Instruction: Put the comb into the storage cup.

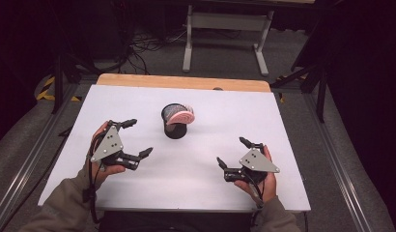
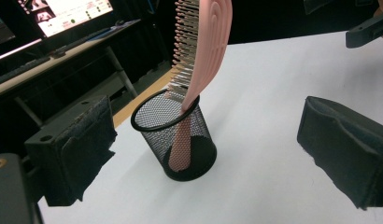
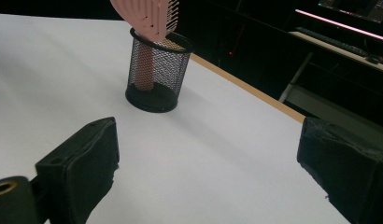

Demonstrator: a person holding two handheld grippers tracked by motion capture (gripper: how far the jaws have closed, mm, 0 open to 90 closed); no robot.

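A black wire-mesh cup point(image 1: 175, 126) point(image 2: 175, 140) point(image 3: 154, 77) stands upright near the middle of the white table point(image 1: 201, 159). A pink hairbrush point(image 1: 180, 117) point(image 2: 199, 56) point(image 3: 147, 18) stands in it handle down, head above the rim and leaning to one side. My left gripper point(image 1: 136, 137) point(image 2: 203, 154) rests to the cup's left, open and empty, jaws pointing toward the cup. Open and empty too, my right gripper point(image 1: 232, 152) point(image 3: 208, 172) sits at the front right, a hand's width or more from the cup.
A wooden strip point(image 1: 184, 82) runs along the table's far edge. Beyond it stands a white-legged desk frame point(image 1: 225, 34) with cables on the floor. A lit monitor point(image 2: 63, 14) sits on a side desk. Dark stands flank the table.
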